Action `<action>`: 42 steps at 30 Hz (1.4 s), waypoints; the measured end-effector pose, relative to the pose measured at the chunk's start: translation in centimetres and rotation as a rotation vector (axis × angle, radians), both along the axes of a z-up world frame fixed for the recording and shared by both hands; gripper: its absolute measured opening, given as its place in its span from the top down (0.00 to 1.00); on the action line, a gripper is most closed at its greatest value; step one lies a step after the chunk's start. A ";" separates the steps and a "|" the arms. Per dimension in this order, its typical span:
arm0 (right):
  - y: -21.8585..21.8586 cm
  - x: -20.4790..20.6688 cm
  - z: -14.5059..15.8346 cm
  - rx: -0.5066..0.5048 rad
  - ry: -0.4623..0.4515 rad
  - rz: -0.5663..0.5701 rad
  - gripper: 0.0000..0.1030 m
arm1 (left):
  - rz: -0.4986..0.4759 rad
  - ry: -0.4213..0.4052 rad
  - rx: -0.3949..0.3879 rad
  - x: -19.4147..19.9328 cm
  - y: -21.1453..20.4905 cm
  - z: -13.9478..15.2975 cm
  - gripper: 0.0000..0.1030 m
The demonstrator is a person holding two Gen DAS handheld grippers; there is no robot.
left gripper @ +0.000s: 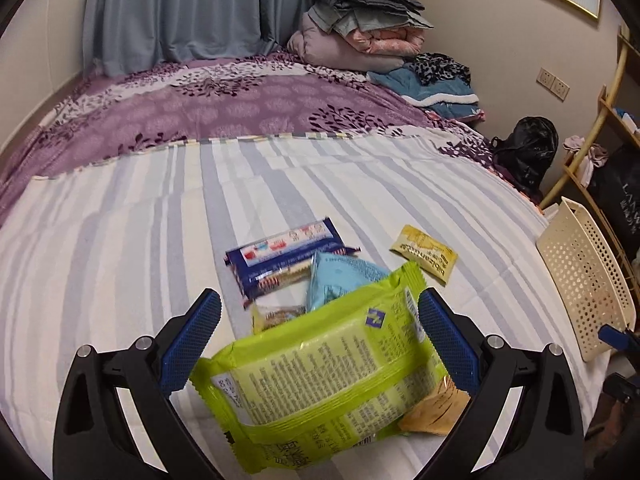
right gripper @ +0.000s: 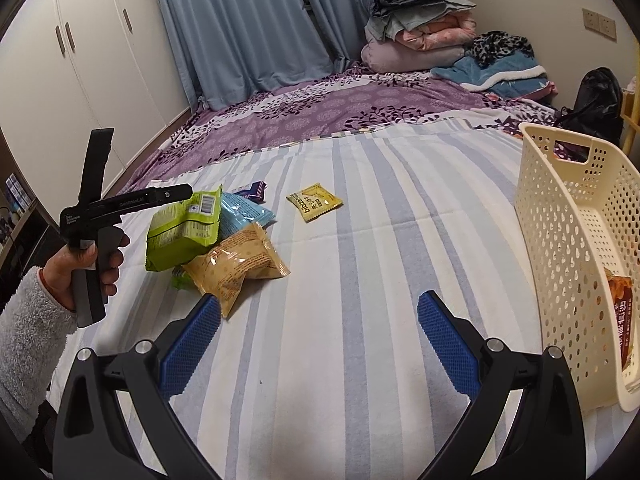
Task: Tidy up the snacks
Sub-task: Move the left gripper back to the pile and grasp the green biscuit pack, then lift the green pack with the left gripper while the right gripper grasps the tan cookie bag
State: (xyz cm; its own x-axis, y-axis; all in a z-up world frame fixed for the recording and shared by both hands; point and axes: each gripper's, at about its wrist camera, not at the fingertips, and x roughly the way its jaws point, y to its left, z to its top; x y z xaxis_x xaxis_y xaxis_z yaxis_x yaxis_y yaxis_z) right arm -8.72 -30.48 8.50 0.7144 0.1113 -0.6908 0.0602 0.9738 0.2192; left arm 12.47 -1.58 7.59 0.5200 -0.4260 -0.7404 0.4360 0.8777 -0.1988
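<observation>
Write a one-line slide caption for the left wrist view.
Open left gripper straddles a lime-green snack pack atop a snack pile on the striped bed sheet, cream basket at right.

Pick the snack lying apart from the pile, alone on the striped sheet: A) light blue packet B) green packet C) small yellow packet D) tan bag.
C: the small yellow packet lies by itself, while the green packet, light blue packet and tan bag overlap.

Left tool (left gripper: 320, 312): two black, open-framed arms, each carrying a blue pad (left gripper: 196, 340) with a fine grid texture and fixed by two silver round-head screws. Right tool (right gripper: 319, 314): identical construction. Left hand (right gripper: 86, 270): grips a black-and-grey pistol handle bearing small white lettering. Sleeve (right gripper: 28, 332): fluffy, light grey.
</observation>
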 end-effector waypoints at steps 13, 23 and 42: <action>0.3 0.2 -0.7 0.014 0.008 0.010 0.05 | -0.050 0.037 0.028 -5.8 0.6 -1.7 0.03; 0.4 0.0 -1.2 0.022 0.011 0.014 0.05 | -0.144 -0.084 0.233 -9.3 -2.6 -2.1 0.03; 2.5 0.6 -1.7 -0.006 0.053 0.044 0.05 | -0.178 0.021 0.123 -5.4 0.2 -5.1 0.03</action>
